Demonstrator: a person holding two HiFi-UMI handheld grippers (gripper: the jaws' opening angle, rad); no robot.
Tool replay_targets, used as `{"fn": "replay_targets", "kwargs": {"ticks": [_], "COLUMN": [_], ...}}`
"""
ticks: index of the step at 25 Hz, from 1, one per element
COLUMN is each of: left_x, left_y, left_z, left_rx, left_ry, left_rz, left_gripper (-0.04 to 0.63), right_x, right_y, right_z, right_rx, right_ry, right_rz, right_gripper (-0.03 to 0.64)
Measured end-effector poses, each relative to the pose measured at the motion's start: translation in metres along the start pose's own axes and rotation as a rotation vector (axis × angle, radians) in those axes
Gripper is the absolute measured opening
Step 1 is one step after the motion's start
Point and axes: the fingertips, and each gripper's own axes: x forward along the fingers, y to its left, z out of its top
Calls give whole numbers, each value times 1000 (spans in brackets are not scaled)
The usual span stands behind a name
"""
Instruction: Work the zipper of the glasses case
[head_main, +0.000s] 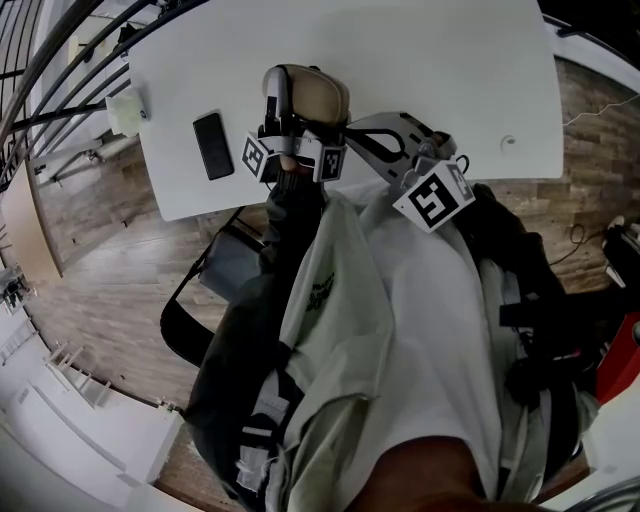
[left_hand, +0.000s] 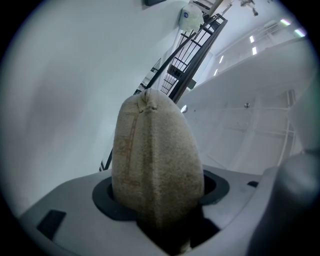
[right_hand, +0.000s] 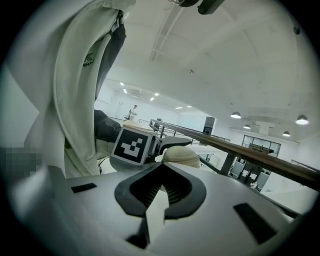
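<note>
Two grippers met over the near side of the table (head_main: 470, 90). At left a phone (head_main: 212, 145) lay well apart. The left gripper (head_main: 288, 112) clamped the glasses case (head_main: 320, 95) upright. The right gripper (head_main: 354, 130) stood with jaws closed beside the case (no zipper pull could be confirmed between them). A pull without purchase would probably slip or twist the case loose. Bare tabletop remained rightward.

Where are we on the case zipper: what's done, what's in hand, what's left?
Done: the left gripper is clamped on the glasses case, holding it up. In hand: the right gripper is shut close by the case; whether it has the pull can't be seen. Left: the zipper looks closed along the side the left gripper view shows, so the whole run likely remains.
</note>
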Motion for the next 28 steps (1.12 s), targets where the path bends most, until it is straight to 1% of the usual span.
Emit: {"fn": "replay_targets", "kwargs": {"ticks": [4,7,9,10,12,15,17,19,21,24,28], "left_x": [3,4,3,2,2,9,9,6,0,-10,-20], "left_y": [-2,0,3,3,1,-6,-10,-8,-2,4,12], "left_z": [-9,-17,-19,-20,-29,-45,-52,-54,-52,-55,-73], "left_rx": [43,44,50,61,101,159,205,223,218,205,213], "left_ry": [50,73,76,90,150,255,318,348,367,416,542], "left_rz": [16,31,42,45,41,15,4,19,37,48,66], "left_gripper": [314,313,313,311,311,310,310,310,310,310,308], "right_x": [-6,-14,-20,-24,-28,-29,-25,-21,-17,-15,-11], "right_y": [-5,-8,-15,-20,-32,-49,-57,-59,-55,-50,-48], "right_z": [-3,-6,-8,-9,-10,-6,-4,-7,-11,-14,-21], "right_rx": [-49,-44,-38,-29,-1,48,80,104,129,180,240], "right_ry": [39,40,39,35,21,-16,-33,-30,-27,-43,-65], "right_rz": [-29,-49,-77,-94,-115,-129,-112,-68,-29,-13,6], "right_gripper": [-5,-6,-6,-6,-6,-6,-6,-6,-6,-6,-6]}}
